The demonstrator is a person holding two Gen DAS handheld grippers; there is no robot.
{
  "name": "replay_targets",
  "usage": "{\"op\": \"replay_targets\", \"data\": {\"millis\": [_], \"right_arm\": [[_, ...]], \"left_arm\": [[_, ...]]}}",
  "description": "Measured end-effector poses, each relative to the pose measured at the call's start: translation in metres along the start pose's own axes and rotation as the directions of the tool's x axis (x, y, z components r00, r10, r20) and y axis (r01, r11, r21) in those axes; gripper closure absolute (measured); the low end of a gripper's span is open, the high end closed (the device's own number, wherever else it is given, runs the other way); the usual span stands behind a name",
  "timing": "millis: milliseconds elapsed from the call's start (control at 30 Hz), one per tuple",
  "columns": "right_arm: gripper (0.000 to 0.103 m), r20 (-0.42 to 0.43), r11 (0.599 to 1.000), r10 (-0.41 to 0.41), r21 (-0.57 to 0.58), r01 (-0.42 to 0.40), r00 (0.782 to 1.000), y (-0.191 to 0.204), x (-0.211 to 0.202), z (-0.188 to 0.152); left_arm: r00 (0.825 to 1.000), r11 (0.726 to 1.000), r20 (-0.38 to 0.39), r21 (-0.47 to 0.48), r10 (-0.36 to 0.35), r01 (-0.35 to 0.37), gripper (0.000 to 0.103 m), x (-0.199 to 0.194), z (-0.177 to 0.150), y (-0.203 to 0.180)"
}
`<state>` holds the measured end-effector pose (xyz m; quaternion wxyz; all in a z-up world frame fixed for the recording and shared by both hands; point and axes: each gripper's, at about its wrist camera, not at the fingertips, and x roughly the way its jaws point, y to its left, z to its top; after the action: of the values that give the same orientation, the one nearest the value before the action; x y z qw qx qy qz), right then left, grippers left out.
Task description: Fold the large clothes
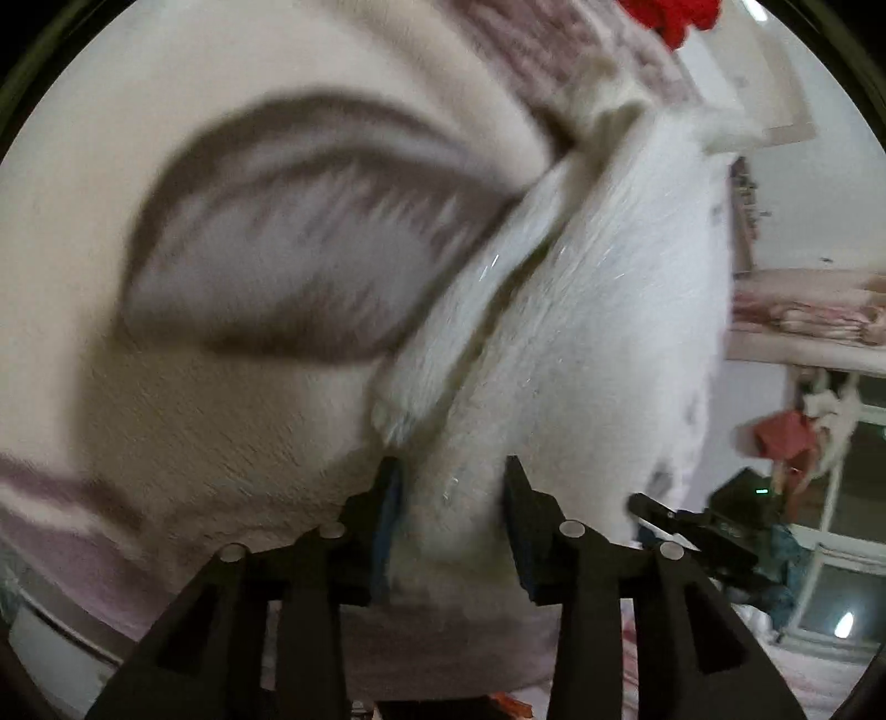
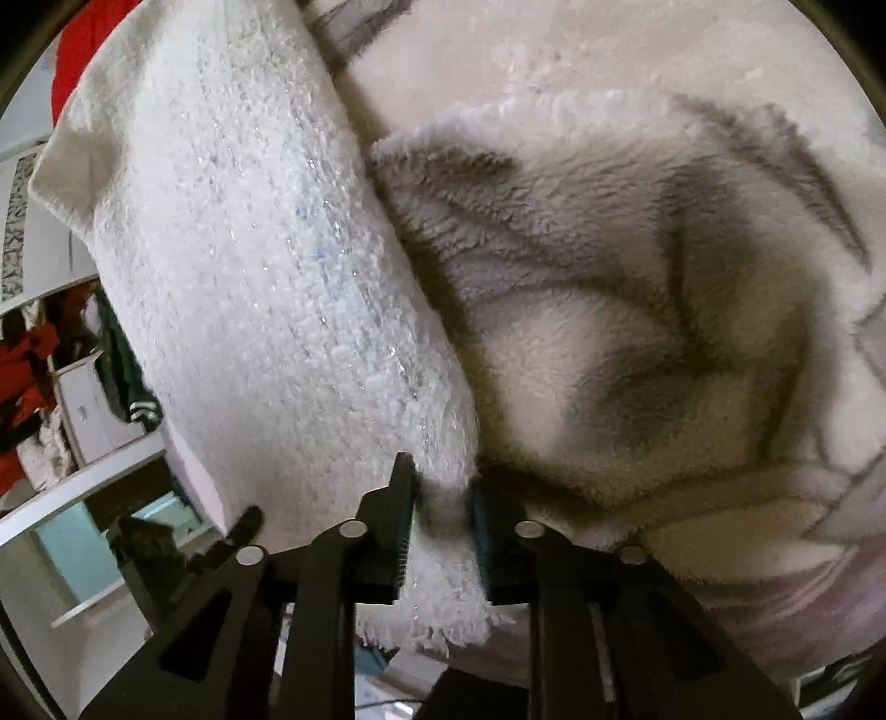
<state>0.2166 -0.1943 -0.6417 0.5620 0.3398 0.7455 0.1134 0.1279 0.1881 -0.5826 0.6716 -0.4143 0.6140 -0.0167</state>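
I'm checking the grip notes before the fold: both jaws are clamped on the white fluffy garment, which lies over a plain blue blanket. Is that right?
Not quite: the blanket is cream with grey leaf-like markings, not plain blue, as the right wrist view shows. The rest holds: the left gripper and right gripper each have their jaws clamped on the white fluffy garment.

The left wrist view is smeared by motion blur, so the grey leaf print on the blanket (image 1: 288,232) has soft edges. The white fluffy garment (image 2: 266,266) runs under the black fingers in both views, and its lower edge is hidden there. The red cloth (image 1: 670,16) is cut by the picture's top edge.
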Motion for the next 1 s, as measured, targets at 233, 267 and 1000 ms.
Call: {"op": "replay_targets", "data": {"millis": [233, 267, 1000], "right_arm": [[0.036, -0.025, 0.993, 0.118, 0.012, -0.117, 0.993, -0.025, 0.004, 0.001], [0.035, -0.031, 0.989, 0.145, 0.021, -0.144, 0.989, -0.029, 0.011, 0.003], [0.077, -0.09, 0.99, 0.14, -0.004, -0.141, 0.986, -0.029, -0.016, -0.109]], "left_arm": [[0.997, 0.998, -0.061, 0.046, -0.051, 0.053, 0.031, 0.033, 0.035, 0.011], [0.995, 0.995, -0.077, 0.067, -0.062, 0.067, 0.031, 0.043, 0.037, 0.007], [0.984, 0.98, -0.093, 0.142, 0.151, -0.136, 0.077, 0.016, -0.052, -0.002]]}}
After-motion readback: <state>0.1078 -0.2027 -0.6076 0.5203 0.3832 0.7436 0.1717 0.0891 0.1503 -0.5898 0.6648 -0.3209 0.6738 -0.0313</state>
